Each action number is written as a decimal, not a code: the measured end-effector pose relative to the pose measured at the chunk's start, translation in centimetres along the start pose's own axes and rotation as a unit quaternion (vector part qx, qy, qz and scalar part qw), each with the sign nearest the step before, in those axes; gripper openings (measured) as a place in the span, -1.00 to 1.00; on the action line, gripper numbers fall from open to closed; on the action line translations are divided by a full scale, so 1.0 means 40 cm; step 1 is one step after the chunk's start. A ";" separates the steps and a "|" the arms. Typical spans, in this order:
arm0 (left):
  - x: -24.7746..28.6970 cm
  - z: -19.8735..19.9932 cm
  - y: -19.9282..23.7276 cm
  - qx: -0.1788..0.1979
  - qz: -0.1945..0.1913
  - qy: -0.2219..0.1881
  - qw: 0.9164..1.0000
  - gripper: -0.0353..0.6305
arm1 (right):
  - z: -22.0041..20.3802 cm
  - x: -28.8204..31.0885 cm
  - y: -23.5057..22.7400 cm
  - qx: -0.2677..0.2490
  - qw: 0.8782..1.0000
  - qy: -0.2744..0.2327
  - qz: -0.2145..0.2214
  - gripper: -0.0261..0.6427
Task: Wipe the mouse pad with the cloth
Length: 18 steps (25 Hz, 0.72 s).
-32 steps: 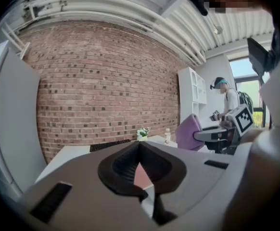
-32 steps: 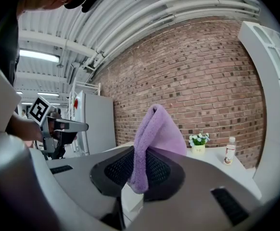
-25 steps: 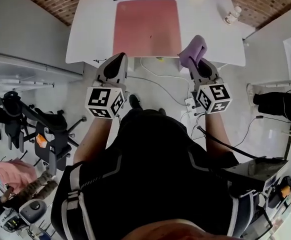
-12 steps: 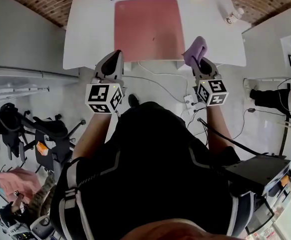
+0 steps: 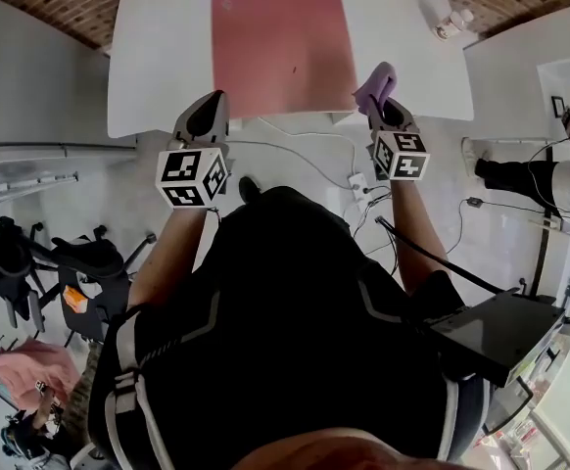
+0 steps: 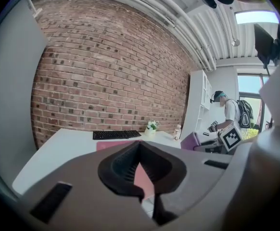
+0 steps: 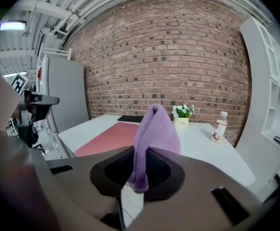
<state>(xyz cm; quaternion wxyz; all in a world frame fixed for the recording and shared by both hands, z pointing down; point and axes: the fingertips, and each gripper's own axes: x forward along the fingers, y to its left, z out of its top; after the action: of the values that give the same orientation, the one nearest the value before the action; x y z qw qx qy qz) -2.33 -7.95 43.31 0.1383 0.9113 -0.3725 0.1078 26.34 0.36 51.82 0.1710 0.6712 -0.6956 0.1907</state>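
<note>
Since both grippers have advanced to the white counter (image 5: 158, 67), the right gripper (image 5: 379, 106), jaws pinching the folded purple cloth (image 5: 377, 81), hangs beside the pink rectangular mouse pad (image 5: 280, 47). The left gripper (image 5: 213, 103) has its jaws pressed together. Wiping looks imminent.

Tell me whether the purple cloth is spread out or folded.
Folded: the cloth stands doubled over in a narrow loop, pinched between the jaws of the right gripper, not laid on the mouse pad.

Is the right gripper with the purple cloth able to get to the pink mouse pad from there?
Probably yes. The right gripper holds the cloth at the table's near edge, and nothing lies between it and the mouse pad.
</note>
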 end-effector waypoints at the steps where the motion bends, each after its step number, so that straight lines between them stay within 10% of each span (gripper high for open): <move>1: 0.004 -0.008 0.009 -0.005 -0.005 0.004 1.000 -0.88 | -0.011 0.012 -0.006 -0.004 1.000 0.009 -0.006 -0.76; 18: 0.048 -0.054 0.172 -0.024 -0.020 0.037 0.999 -0.88 | -0.152 0.164 -0.074 -0.049 0.984 0.130 -0.108 -0.76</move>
<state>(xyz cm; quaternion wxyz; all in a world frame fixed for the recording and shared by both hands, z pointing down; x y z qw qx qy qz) -6.05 -13.19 47.09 0.1755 0.9107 -0.3509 0.1294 28.93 -2.41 60.45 0.3121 0.7025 -0.5998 0.2221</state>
